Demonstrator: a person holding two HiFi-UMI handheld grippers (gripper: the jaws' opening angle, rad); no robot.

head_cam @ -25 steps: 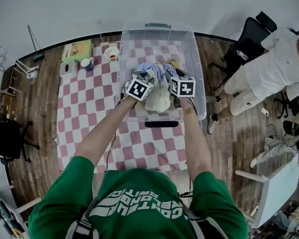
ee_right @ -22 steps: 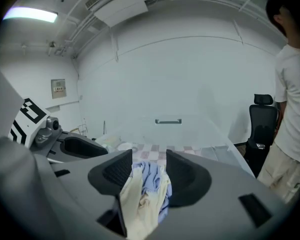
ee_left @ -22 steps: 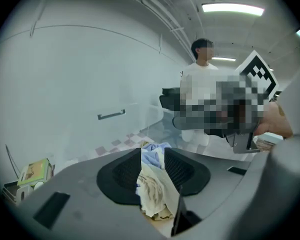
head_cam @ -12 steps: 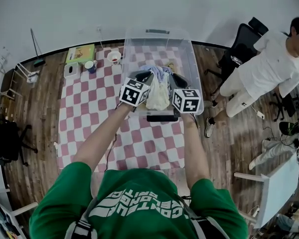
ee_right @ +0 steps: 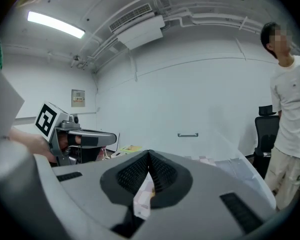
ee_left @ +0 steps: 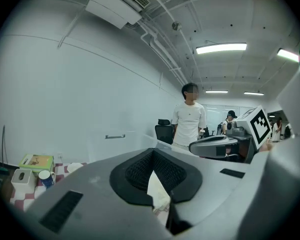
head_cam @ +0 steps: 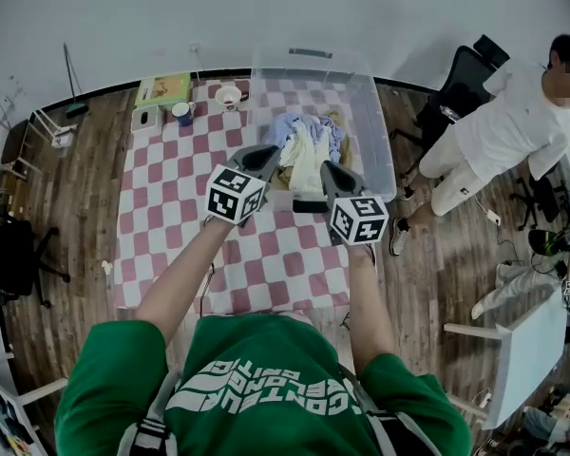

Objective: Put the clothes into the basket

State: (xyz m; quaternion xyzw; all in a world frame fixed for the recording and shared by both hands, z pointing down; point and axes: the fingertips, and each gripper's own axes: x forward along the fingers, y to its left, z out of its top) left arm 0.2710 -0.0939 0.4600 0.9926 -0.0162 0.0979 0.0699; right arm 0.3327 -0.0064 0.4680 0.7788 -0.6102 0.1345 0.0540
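Now clothes lie heaped inside basket on checkered cloth. My left gripper and right gripper, jaws just closing, clenched empty, hover beside basket. Task looks finished.

White lettering, upside down on the person's green shirt, looks like "CENTRAL"; the wall sign is too small to read.

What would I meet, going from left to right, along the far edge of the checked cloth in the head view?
White box → blue mug → white bowl → clear bin.
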